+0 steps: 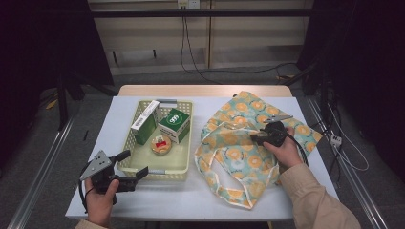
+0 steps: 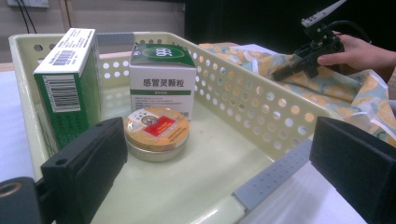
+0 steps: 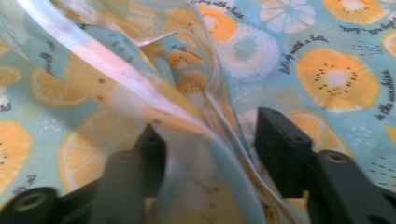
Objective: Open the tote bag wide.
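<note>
1. The left gripper [image 1: 136, 175] sits at the near left of the table [image 1: 191, 195], in the person's left hand [image 1: 101, 200]. Its jaws stand wide apart with nothing between them, just at the near rim of the basket [image 1: 165, 172].
2. In the left gripper view the two black jaws frame the basket from its near side, one low on the left, the other low on the right by the grey strip on the basket's rim.
3. The pale yellow basket stands on the left half of the table. Inside it, a green and white box [image 1: 144, 123] stands upright at the left wall.
4. A second box [image 1: 174, 125], white with a green top, stands beside it toward the back right.
5. A round tin [image 1: 161, 144] with an orange lid and a red label lies flat on the basket floor, in front of both boxes.
6. The cloth bag [image 1: 239, 152], turquoise with orange fruit slices, lies spread on the right half of the table, just beside the basket.
7. The right gripper [image 1: 255, 138] rests on top of the bag, held by the right hand [image 1: 286, 150], pointing left toward the basket.
8. In the right gripper view its jaws stand partly apart, with a raised fold or strap [image 3: 140, 93] of the bag between them. Whether the pads press on the cloth cannot be told.
</note>
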`<state>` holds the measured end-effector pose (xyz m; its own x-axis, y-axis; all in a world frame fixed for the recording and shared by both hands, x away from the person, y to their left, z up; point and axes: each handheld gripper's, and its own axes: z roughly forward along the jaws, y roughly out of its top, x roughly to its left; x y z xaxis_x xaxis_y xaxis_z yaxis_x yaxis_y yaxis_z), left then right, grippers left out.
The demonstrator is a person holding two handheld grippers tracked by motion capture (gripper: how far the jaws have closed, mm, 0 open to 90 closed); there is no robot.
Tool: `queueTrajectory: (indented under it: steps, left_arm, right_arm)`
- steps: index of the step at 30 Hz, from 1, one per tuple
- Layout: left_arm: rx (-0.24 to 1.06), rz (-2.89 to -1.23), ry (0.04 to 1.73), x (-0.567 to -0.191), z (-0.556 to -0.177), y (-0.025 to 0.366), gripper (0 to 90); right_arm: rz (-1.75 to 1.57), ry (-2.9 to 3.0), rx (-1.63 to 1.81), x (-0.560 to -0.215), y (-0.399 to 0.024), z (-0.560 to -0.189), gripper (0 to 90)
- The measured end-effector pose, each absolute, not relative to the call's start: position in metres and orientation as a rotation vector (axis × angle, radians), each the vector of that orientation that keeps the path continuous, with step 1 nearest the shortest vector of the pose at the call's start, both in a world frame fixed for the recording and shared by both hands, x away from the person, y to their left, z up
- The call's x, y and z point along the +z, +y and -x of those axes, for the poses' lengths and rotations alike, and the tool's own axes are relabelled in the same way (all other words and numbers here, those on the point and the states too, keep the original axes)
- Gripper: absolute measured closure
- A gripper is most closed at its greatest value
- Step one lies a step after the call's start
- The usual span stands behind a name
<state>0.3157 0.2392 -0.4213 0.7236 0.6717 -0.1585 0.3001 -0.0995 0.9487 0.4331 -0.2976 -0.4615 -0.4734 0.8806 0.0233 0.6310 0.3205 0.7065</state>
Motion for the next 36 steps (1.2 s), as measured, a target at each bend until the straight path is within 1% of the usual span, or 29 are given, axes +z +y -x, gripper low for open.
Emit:
queueTrajectory:
  steps: [1, 5, 9, 13, 17, 23, 36]
  left_arm:
    - [0.371, -1.691, 0.785, -0.421, -0.316, 0.238, 3.8]
    - [0.373, -1.697, 0.782, -0.421, -0.316, 0.237, 3.8]
    - [0.374, -1.693, 0.785, -0.420, -0.316, 0.238, 3.8]
    - [0.376, -1.690, 0.785, -0.420, -0.315, 0.238, 3.8]
    - [0.380, -1.683, 0.785, -0.418, -0.315, 0.239, 3.8]
    - [0.381, -1.685, 0.779, -0.417, -0.315, 0.239, 3.8]
    - [0.371, -1.679, 0.777, -0.409, -0.316, 0.234, 3.8]
  right_arm:
    - [-1.347, 2.218, 0.936, -0.461, -0.299, -0.434, 57.9]
    - [-1.359, 2.227, 0.924, -0.459, -0.302, -0.437, 67.4]
    - [-1.353, 2.248, 0.909, -0.458, -0.301, -0.440, 78.9]
    - [-1.334, 2.277, 0.892, -0.456, -0.297, -0.441, 85.9]
    - [-1.335, 2.299, 0.884, -0.454, -0.297, -0.442, 88.9]
    - [-1.359, 2.342, 0.909, -0.448, -0.299, -0.442, 89.6]
    - [-1.272, 2.390, 0.984, -0.408, -0.294, -0.433, 89.7]
